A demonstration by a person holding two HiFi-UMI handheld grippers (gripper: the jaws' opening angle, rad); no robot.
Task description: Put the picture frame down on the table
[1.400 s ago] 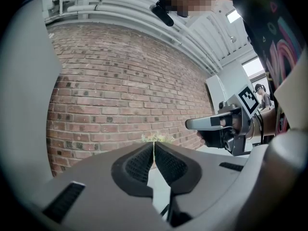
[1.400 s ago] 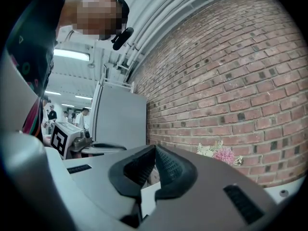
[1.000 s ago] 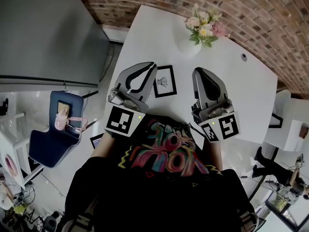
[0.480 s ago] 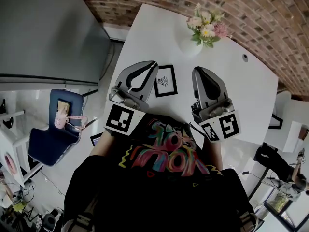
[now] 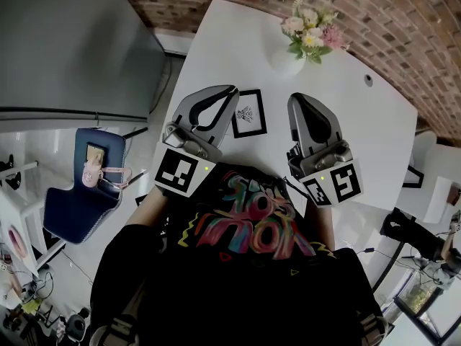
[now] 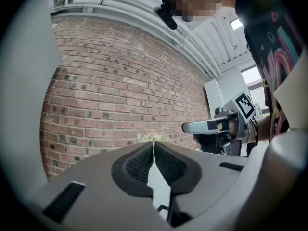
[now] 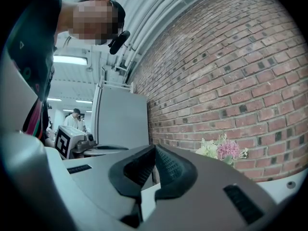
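The picture frame (image 5: 248, 113), black-edged with a white mat and a small drawing, appears to lie face up on the white table (image 5: 360, 128), near the person's edge of it. It sits between the two grippers: the left gripper (image 5: 233, 91) has its tip just beside the frame's left edge, and the right gripper (image 5: 294, 99) stands clear of the frame's right edge. Neither gripper holds the frame. In the left gripper view the jaws are pressed together with nothing between the pads. In the right gripper view the jaws are likewise clenched and empty. Both grippers point level across the table. Farther across the table stands a white vase of flowers (image 5: 289, 61). A brick wall (image 5: 403, 27) runs behind the table. A blue chair (image 5: 79, 200) stands on the floor at the left.
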